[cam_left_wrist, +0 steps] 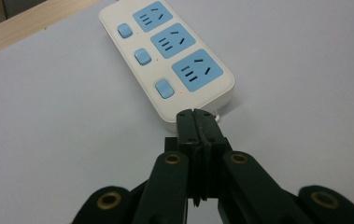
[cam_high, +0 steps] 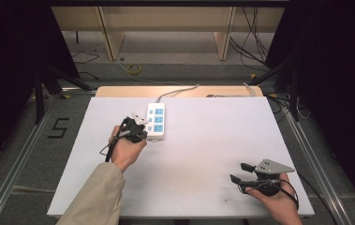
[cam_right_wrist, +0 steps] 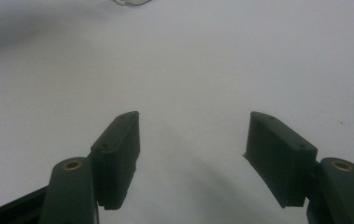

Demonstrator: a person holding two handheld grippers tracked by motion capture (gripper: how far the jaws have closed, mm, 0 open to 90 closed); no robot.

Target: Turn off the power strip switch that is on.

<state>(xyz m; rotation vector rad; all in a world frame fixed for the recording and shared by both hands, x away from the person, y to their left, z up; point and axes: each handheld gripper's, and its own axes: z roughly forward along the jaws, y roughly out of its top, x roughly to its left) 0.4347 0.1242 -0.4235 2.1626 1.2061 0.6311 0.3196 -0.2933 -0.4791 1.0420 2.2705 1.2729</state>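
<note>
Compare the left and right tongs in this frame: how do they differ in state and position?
The left tongs have their jaws pressed together, empty, while the right tongs stand wide open over bare table. The left tongs' tips sit at the near end of the white power strip; the right tongs are far from it, near the table's front right corner. Both are black, hand-held, and grip nothing.

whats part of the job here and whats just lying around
Likely in play: power strip, left gripper shut at its near end, right gripper open over the bare table.

Just about: yellow cable coil and loose wires on the floor, wooden shelf.
</note>
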